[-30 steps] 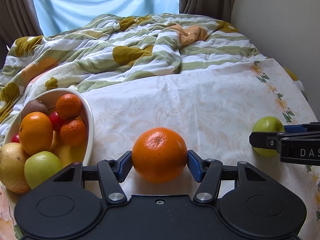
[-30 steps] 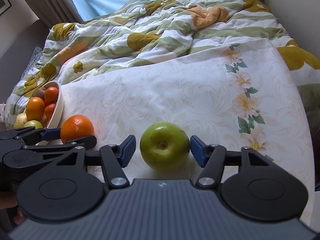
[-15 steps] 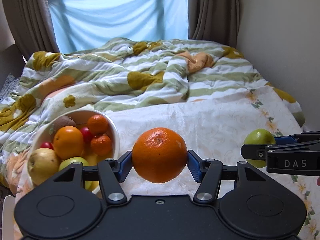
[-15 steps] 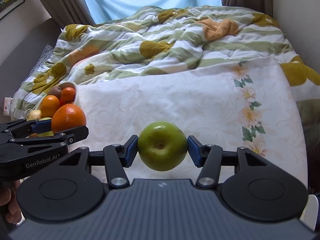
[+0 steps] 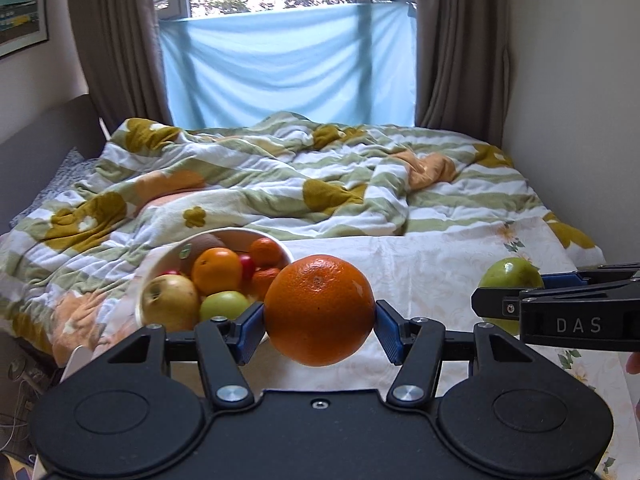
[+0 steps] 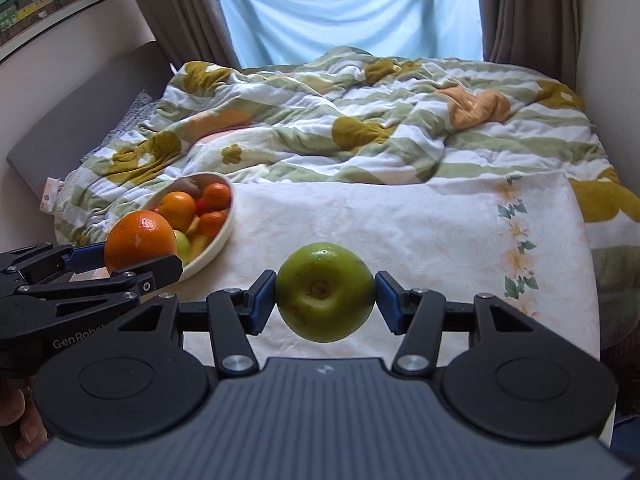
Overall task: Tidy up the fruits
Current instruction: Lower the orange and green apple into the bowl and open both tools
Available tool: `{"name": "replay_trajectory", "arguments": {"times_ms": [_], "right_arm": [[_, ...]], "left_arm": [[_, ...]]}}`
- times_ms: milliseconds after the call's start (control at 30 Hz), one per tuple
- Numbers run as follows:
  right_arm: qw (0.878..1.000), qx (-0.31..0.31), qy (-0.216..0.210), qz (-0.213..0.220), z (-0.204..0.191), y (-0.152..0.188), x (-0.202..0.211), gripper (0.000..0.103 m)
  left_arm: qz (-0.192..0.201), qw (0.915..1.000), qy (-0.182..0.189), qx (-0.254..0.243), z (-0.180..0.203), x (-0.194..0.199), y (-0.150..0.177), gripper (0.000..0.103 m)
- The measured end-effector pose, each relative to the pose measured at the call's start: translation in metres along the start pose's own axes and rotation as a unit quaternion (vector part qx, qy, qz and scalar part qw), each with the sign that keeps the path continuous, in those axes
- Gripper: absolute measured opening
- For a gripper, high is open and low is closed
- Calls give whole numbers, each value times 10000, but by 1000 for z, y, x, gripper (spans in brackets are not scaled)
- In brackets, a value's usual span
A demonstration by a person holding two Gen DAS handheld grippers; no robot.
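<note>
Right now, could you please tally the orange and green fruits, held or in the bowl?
Orange: 4 (large orange in left gripper, three in the bowl)
Green: 2 (green apple in right gripper, one in the bowl)
Total: 6

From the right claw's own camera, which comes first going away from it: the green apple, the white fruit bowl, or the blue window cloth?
1. Green apple: gripped in the right claw itself.
2. White fruit bowl: further out, to the left on the bed.
3. Blue window cloth: farthest, behind the rumpled blanket.
</note>
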State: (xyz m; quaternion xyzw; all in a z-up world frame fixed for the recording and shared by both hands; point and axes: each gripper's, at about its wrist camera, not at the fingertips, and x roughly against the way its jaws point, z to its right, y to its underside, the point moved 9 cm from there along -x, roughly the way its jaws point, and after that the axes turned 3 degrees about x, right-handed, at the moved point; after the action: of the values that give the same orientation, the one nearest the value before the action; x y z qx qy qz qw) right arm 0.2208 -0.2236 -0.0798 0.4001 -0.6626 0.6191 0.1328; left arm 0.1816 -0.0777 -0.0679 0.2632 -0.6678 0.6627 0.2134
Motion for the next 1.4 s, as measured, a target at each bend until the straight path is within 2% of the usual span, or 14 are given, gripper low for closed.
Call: {"name": "replay_trajectory", "arguments": {"times_ms": [300,567,833,1100,1400], "right_arm": [[9984,417,-341,170,-47,-6,19,69],[9969,599,-466,191,-89,-11,13,69],[9985,450,-257,190,-120,-28,-13,69],[9998,168,34,93,-145,-47,-54,69],[9991,-191,368,-103,-156,-55,-102,69]], "left_arm": [[184,9983,-400,392,-42,37,7,62],[195,9972,-489,528,-86,33,4,62],[107,9989,-249,379,-131,6,-16,62],[-57,9999,35,140,-170,-39,-37,62],[-435,9983,373,-119,-188,-100,-49,63]]}}
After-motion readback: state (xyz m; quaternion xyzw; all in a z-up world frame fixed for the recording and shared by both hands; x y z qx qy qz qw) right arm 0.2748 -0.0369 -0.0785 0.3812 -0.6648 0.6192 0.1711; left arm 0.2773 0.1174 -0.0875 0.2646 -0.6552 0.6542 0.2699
